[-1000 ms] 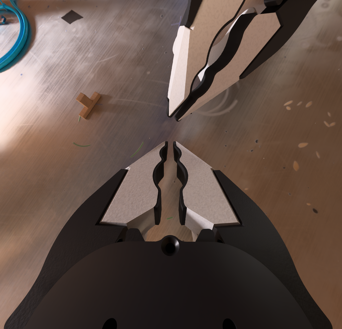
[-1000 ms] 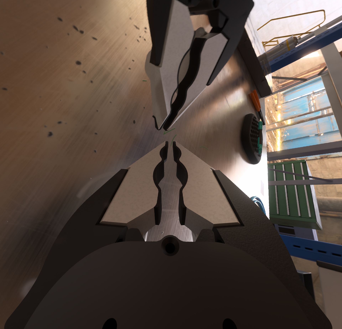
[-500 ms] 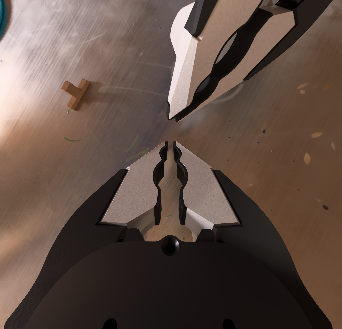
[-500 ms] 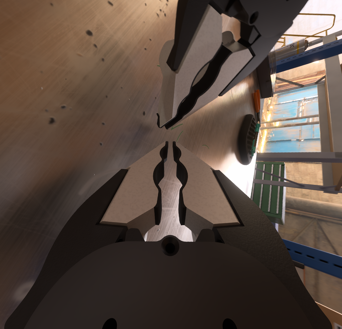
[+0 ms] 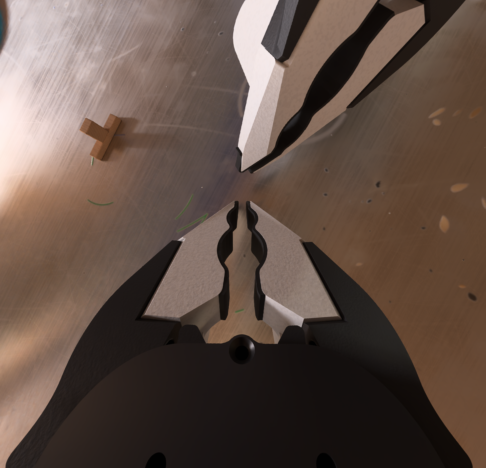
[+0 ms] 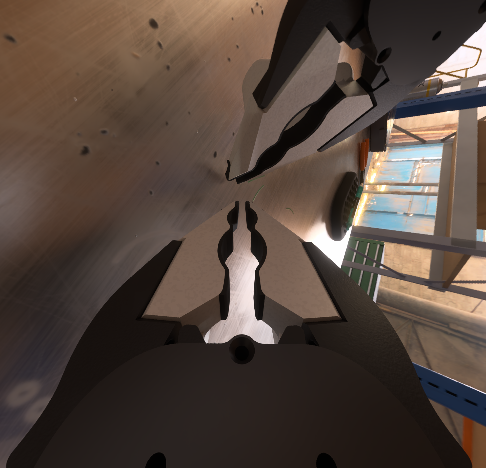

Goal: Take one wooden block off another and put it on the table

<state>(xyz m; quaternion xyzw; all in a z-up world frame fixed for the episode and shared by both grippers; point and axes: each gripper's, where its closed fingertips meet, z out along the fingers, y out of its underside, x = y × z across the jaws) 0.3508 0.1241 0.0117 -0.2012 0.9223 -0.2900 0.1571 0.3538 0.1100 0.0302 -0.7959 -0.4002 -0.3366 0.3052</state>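
Two small wooden blocks (image 5: 101, 137) lie stacked in a T shape on the brushed metal table (image 5: 157, 60), far left in the left wrist view. My left gripper (image 5: 241, 204) is shut and empty, well to the right of the blocks. My right gripper (image 5: 246, 169) comes in from the upper right, shut and empty, its tips almost facing the left one's. In the right wrist view my right gripper (image 6: 241, 204) points at the left gripper (image 6: 232, 178), a short gap apart. The blocks do not show in that view.
A black round disc with holes (image 6: 344, 205) and orange-handled tools (image 6: 364, 155) lie near the table's edge at the right. A green crate (image 6: 365, 266) and blue racking (image 6: 434, 100) stand beyond it. Green threads (image 5: 185, 210) and specks dot the table. A teal object (image 5: 2, 29) touches the left border.
Both views have shifted and rolled; each gripper looms larger and more tilted in the other's view. The teal ring has slid almost out of the left view. Both grippers stay shut.
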